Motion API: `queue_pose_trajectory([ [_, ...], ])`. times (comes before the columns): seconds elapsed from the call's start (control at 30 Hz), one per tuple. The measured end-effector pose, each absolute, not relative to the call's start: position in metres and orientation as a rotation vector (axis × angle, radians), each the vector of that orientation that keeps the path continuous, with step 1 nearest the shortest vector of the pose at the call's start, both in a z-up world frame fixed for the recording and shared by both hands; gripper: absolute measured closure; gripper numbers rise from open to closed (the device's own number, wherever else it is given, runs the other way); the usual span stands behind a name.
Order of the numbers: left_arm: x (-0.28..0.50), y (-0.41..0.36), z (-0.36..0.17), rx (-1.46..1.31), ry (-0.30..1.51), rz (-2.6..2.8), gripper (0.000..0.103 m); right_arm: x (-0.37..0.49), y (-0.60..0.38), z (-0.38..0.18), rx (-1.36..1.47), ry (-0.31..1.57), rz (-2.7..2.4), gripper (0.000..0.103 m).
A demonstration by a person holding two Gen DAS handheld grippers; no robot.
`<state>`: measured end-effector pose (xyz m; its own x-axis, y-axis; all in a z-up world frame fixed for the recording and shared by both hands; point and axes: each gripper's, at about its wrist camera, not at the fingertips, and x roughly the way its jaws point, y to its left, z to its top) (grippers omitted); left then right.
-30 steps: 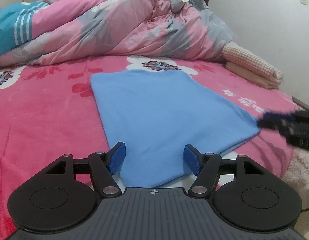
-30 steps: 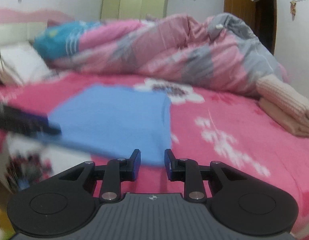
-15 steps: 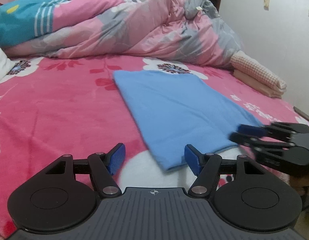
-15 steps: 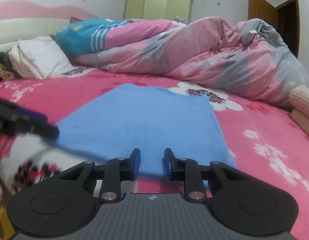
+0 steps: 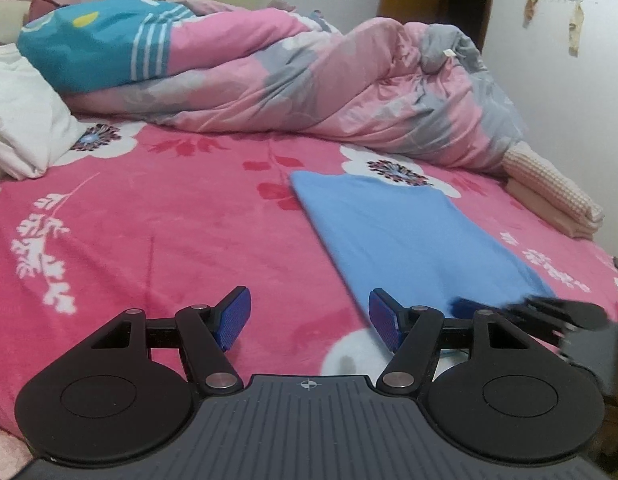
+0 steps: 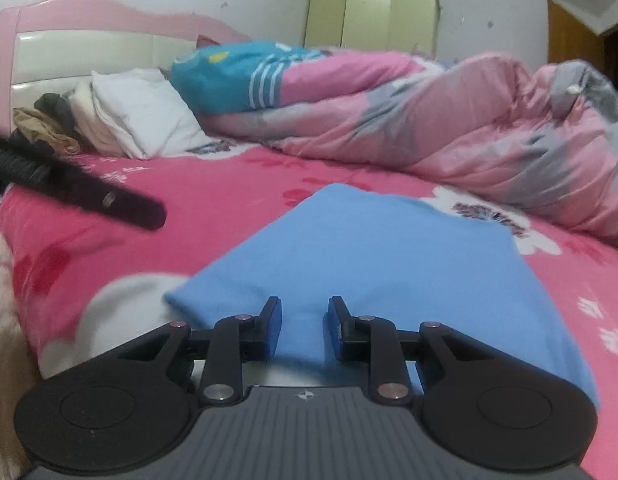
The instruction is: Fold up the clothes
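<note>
- Two claws were over the near edge of the bed (image 5: 157,220), both angled somewhat downward toward the far side.
- The left claw (image 5: 309,322) stood wide open with nothing between its blue pads (image 5: 233,318); only the pink flowered bed cover lay under the gap.
- In the right wrist view the left claw (image 6: 109,200) showed as a dark blurred bar at about 9 o'clock, above the bed cover.
- The right claw (image 6: 303,330) had its jaws narrowly apart, with the near edge of the blue garment (image 6: 389,256) seen through the gap; the pads did not visibly press on the cloth, and nothing was lifted.
- In the left wrist view the right claw (image 5: 521,312) appeared blurred at 4 o'clock, at the near corner of the blue garment (image 5: 409,236).
- The blue garment lay flat and smooth as a folded rectangle on the bed, toward 2 o'clock from the left claw and straight ahead of the right one.
- A crumpled pink and grey quilt (image 5: 329,92) ran along the far side of the bed at 12 o'clock, with a teal striped part at its left end.
- White pillows (image 6: 141,112) sat at 10 o'clock by the pink headboard (image 6: 89,36).
- A folded cream and peach stack (image 5: 549,196) lay at 3 o'clock near the wall.
- A pale wardrobe (image 6: 369,16) and a wooden door (image 5: 437,4) stood beyond the bed.
</note>
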<state>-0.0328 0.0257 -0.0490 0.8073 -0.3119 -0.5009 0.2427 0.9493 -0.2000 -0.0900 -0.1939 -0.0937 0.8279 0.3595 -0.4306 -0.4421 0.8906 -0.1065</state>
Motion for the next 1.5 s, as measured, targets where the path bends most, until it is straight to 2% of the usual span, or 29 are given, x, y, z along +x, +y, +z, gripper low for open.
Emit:
queue_pose_trajectory([
  [0.23,-0.028,0.032,-0.043,-0.143,0.546,-0.283,0.037,-0.097,-0.189,-0.072,-0.216,0.377,0.451,0.076],
  [0.37,-0.028,0.026,-0.041,-0.132,0.545,-0.284,0.037,-0.080,-0.171,-0.083,-0.181,0.389,0.492,0.076],
  [0.5,-0.027,0.017,-0.044,-0.107,0.548,-0.301,0.037,-0.109,-0.168,-0.096,-0.209,0.380,0.514,0.076],
  [0.67,-0.014,-0.003,-0.048,-0.099,0.562,-0.349,0.037,-0.126,-0.201,-0.079,-0.190,0.369,0.474,0.078],
  [0.8,-0.002,-0.033,-0.049,-0.062,0.565,-0.421,0.032,-0.094,-0.248,-0.066,-0.104,0.346,0.302,0.077],
  [0.93,0.011,-0.069,-0.056,0.034,0.602,-0.450,0.032,-0.070,-0.275,-0.072,-0.030,0.385,0.220,0.077],
  [1.07,0.017,-0.082,-0.066,0.065,0.661,-0.416,0.031,-0.093,-0.271,-0.090,-0.076,0.426,0.254,0.077],
  [1.13,0.018,-0.084,-0.069,0.067,0.690,-0.400,0.028,-0.112,-0.273,-0.090,-0.086,0.430,0.283,0.077],
  [1.2,0.018,-0.085,-0.069,0.077,0.700,-0.401,0.018,-0.115,-0.278,-0.083,-0.072,0.433,0.302,0.077],
  [1.3,0.018,-0.090,-0.070,0.096,0.721,-0.392,0.010,-0.105,-0.285,-0.068,-0.078,0.392,0.261,0.077],
  [1.5,0.017,-0.102,-0.070,0.133,0.762,-0.366,0.002,-0.075,-0.304,-0.075,0.014,0.441,0.201,0.078],
])
